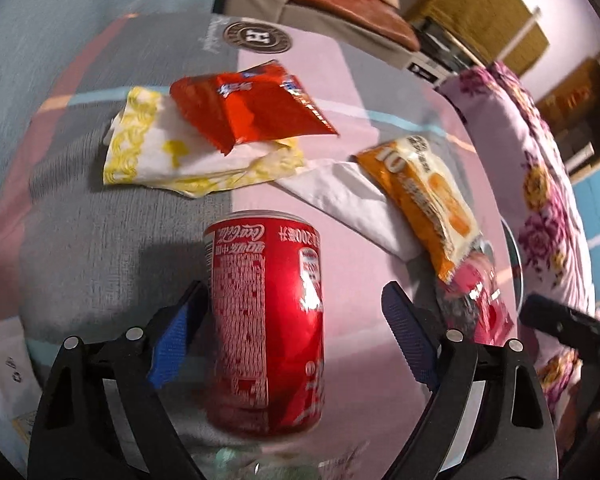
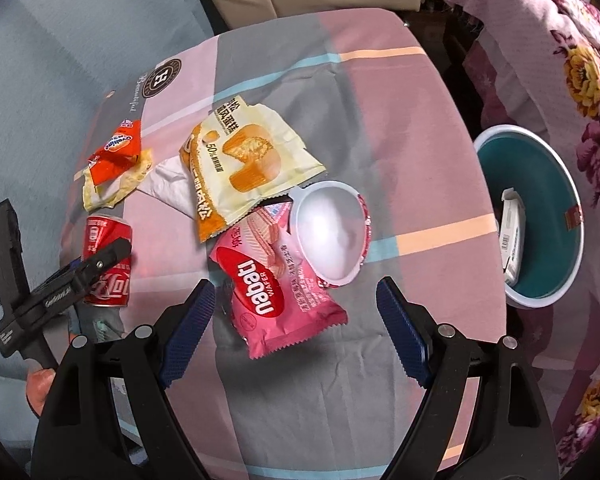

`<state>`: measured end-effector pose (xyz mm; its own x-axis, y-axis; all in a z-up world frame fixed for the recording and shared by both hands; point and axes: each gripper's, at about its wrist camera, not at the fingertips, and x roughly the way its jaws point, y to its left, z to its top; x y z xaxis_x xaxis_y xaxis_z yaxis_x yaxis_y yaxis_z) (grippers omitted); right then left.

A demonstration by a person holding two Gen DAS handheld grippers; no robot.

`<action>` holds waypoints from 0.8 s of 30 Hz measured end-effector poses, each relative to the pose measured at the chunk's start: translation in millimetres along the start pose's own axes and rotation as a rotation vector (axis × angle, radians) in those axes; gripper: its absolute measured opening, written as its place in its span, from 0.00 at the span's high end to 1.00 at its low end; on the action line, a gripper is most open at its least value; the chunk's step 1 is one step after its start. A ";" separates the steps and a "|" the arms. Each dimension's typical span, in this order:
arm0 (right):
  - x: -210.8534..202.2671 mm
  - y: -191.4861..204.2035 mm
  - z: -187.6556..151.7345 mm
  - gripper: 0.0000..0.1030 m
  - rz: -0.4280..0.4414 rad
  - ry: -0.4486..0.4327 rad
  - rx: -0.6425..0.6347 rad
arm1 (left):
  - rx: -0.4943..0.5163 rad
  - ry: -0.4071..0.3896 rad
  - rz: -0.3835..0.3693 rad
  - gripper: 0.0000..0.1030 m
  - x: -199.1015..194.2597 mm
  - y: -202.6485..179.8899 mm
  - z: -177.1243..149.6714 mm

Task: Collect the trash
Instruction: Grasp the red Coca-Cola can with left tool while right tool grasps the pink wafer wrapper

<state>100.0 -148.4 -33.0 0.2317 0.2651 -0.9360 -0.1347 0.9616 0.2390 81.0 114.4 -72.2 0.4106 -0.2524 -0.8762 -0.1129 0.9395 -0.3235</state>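
Now: left gripper point(image 1: 296, 312) jaws wide, straddling red can point(image 1: 266, 324), pads not pressing. Right gripper point(image 2: 296, 312) wide open, empty, over pink wafer packet point(image 2: 278, 280) right of can. Bin point(image 2: 540, 240) far right of can, off table edge. Risk: uneven closing tips upright can; thin wall may dent, slip free.

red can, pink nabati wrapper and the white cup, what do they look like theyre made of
Red can: thin metal, probably aluminium, glossy printed coat; a bright glare streak runs down its side. Pink nabati wrapper: thin plastic film, semi-gloss, crinkled with crimped serrated ends. White cup: looks like thin moulded plastic, smooth and faintly shiny inside, though coated paper cannot be ruled out.
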 end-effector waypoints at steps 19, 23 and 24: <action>45.7 28.1 4.5 0.75 0.013 0.088 -0.054 | 0.088 0.022 0.006 0.48 5.1 12.1 -12.7; 36.7 33.3 0.4 0.84 0.019 0.048 -0.083 | 0.098 -0.007 0.008 0.48 -0.5 6.4 -15.7; 33.2 33.8 -1.5 0.85 0.029 0.042 -0.088 | 0.103 -0.010 0.007 0.48 -2.0 4.5 -16.3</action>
<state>101.7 -107.1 -56.4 0.1865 0.2879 -0.9393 -0.2258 0.9431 0.2442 65.0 115.4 -77.7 0.4191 -0.2438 -0.8746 -0.0225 0.9602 -0.2785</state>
